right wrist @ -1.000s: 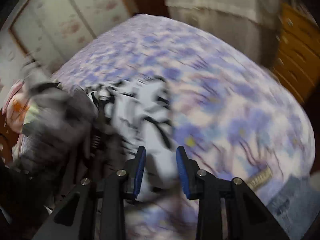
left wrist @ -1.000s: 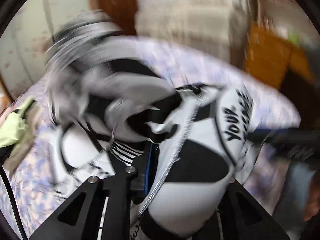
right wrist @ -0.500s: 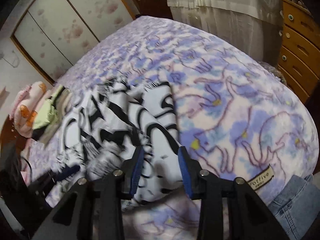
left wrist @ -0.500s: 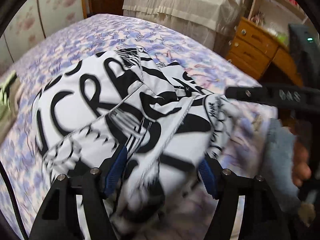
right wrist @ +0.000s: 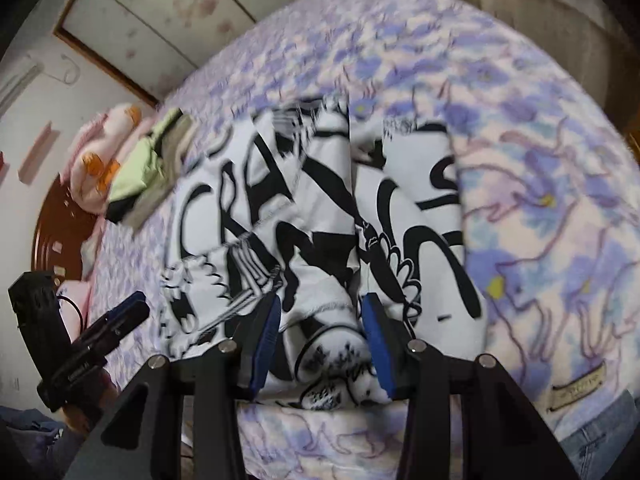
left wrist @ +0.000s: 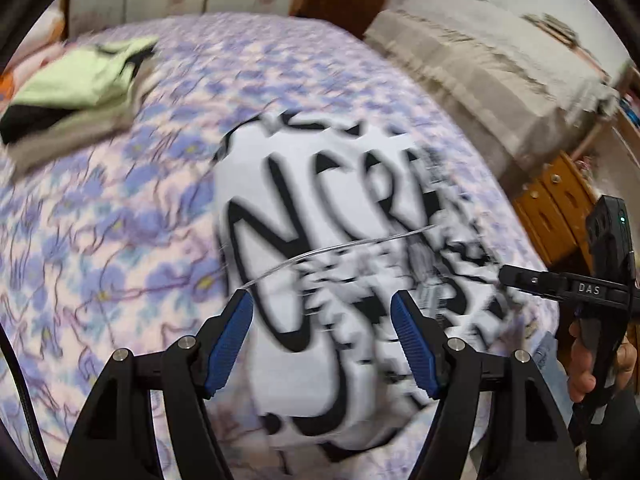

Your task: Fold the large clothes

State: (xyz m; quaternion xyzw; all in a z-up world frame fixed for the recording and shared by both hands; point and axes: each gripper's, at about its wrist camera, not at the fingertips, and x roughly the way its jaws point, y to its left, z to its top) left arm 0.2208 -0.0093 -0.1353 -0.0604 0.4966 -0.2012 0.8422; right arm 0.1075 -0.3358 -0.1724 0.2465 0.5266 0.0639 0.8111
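Observation:
A white garment with big black lettering (left wrist: 320, 208) lies crumpled on the bed's purple floral blanket (left wrist: 120, 220); it also shows in the right wrist view (right wrist: 320, 216). My left gripper (left wrist: 322, 312) is open and empty, just above the garment's near part. My right gripper (right wrist: 318, 312) is open and empty over the garment's near edge. The right gripper's body shows at the right of the left wrist view (left wrist: 560, 284). The left gripper shows at the lower left of the right wrist view (right wrist: 120, 316).
A pile of folded clothes, green on top (left wrist: 80, 76), sits at the bed's far left, also in the right wrist view (right wrist: 148, 164). A wooden dresser (left wrist: 560, 208) and a cloth-covered piece of furniture (left wrist: 480, 60) stand to the right. Pink pillows (right wrist: 104, 152) lie by the headboard.
The left gripper, shut on the garment a second ago, has opened and let it drop onto the bed. The garment now lies spread out. Both grippers have drawn back towards its near edge.

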